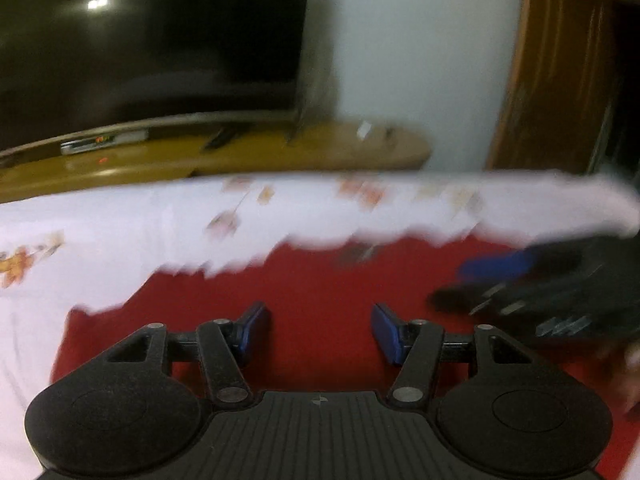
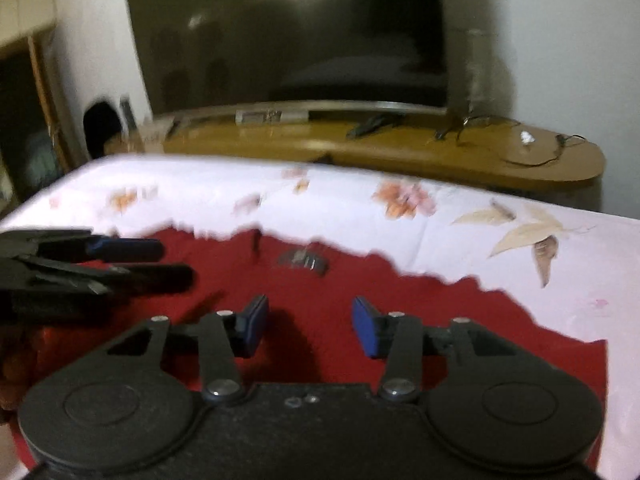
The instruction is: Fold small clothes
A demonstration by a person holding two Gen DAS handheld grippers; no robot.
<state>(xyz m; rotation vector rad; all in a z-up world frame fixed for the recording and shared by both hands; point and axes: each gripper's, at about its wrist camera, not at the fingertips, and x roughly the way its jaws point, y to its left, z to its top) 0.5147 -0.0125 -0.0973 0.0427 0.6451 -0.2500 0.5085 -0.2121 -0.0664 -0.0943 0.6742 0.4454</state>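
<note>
Garment: red cloth (image 2: pixel 360 312) spread flat on the sheet, under and ahead of both grippers; its far edge looks ragged, partly from blur.
Sheet: white floral sheet (image 2: pixel 340 200) beneath the cloth, showing at the far side and to the right.
Background: dark TV (image 2: pixel 288 40) on a wooden stand (image 2: pixel 440 152) beyond the sheet.
Left gripper: left gripper (image 1: pixel 320 330) low over the near part of the cloth, fingers spread with only cloth surface seen between them, pinching nothing.
Right gripper: right gripper (image 2: pixel 310 326) just beside it on the right, fingers likewise apart and empty.
Label: small grey patch (image 2: pixel 304 260) near the far edge, too blurred to read.
Risk: with both grips empty, a fold could relax or spring back; a careless re-grab might catch the sheet along with the cloth, or only one layer.
Axis: long axis seems to run left to right across the sheet; the patch suggests the neck or waist faces far, though that is uncertain.
</note>
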